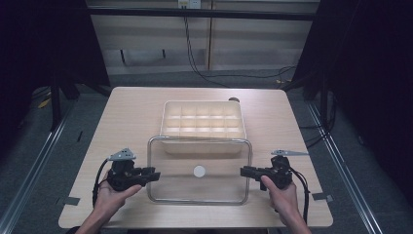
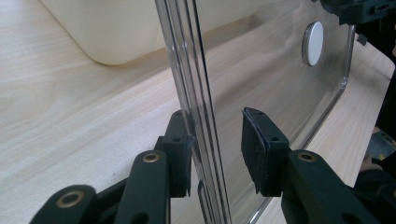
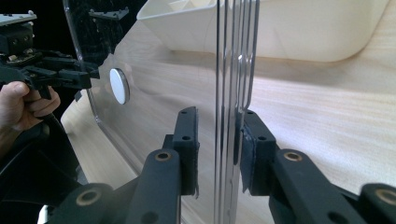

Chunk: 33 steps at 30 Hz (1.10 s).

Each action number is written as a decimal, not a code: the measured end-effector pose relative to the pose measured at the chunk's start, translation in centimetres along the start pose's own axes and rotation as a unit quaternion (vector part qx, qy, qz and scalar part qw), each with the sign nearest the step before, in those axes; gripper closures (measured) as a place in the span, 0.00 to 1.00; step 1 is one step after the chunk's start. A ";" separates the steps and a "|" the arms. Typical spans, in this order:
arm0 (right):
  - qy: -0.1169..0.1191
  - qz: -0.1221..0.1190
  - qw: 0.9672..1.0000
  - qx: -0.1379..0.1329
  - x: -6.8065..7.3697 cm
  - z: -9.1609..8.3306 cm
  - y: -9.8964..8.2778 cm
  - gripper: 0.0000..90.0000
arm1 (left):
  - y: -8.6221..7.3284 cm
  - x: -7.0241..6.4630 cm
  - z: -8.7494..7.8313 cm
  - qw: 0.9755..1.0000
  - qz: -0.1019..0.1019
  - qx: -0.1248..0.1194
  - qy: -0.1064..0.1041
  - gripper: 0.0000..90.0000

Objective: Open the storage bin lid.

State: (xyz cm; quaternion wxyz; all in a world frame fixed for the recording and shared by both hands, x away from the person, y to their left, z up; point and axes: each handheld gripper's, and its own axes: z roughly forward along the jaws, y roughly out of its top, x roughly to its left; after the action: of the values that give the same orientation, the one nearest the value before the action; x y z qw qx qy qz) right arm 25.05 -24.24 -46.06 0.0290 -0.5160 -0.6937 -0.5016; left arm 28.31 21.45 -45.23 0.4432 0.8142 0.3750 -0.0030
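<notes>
Straddling the left rim of the clear lid (image 1: 219, 185) with the left gripper (image 1: 155, 174), jaws slightly apart: one pad touching the rim, the other standing just off it. Straddling the right rim with the right gripper (image 1: 243, 171), also narrowly open, gripping nothing. Lying low over the table (image 1: 126, 112), near the front edge, far edge overlapping the cream box (image 1: 164, 119).
</notes>
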 end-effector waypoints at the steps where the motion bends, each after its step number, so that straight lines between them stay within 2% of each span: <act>1: -0.003 0.000 1.000 0.001 -0.1 0.1 -0.2 0.79 | -0.2 0.0 0.2 1.000 -0.003 0.003 -0.004 0.71; 4: -0.005 0.004 1.000 0.001 -0.2 0.0 -0.4 0.79 | -0.4 0.1 0.3 1.000 -0.003 0.004 -0.009 0.70; 8: -0.010 -0.003 1.000 0.001 -0.2 0.2 -0.6 0.79 | -0.8 0.2 0.6 1.000 -0.010 0.010 -0.006 0.69; 9: -0.015 -0.008 1.000 0.000 -0.2 0.4 -0.6 0.78 | -0.9 0.3 0.7 1.000 -0.016 0.013 -0.015 0.69; 11: -0.019 -0.004 1.000 0.002 -0.4 0.5 -0.6 0.77 | -1.1 0.5 0.9 1.000 -0.021 0.010 -0.019 0.69; 20: -0.032 -0.005 0.999 0.010 -0.5 1.2 -0.7 0.73 | -1.4 0.6 1.3 0.999 -0.028 0.019 -0.011 0.66; 24: -0.040 -0.007 0.999 0.021 -0.7 1.6 -0.8 0.71 | -1.5 0.7 1.5 0.999 -0.031 0.034 -0.015 0.63; 26: -0.041 -0.003 0.999 0.029 -0.9 1.8 -0.9 0.70 | -1.7 0.8 1.7 0.998 -0.040 0.040 -0.017 0.63; 31: -0.047 -0.003 0.998 0.035 -1.2 2.2 -1.1 0.66 | -1.7 0.8 1.9 0.998 -0.034 0.043 -0.009 0.62; 33: -0.048 0.001 0.998 0.036 -1.3 2.3 -1.2 0.65 | -1.7 0.8 2.0 0.998 -0.037 0.046 -0.007 0.61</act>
State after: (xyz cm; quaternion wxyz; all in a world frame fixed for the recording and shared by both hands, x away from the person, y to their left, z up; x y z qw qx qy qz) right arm 25.87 -23.38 -48.71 0.0147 -0.5387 -0.7117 -0.4505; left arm 28.52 21.03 -47.98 0.4074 0.8191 0.4015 -0.0424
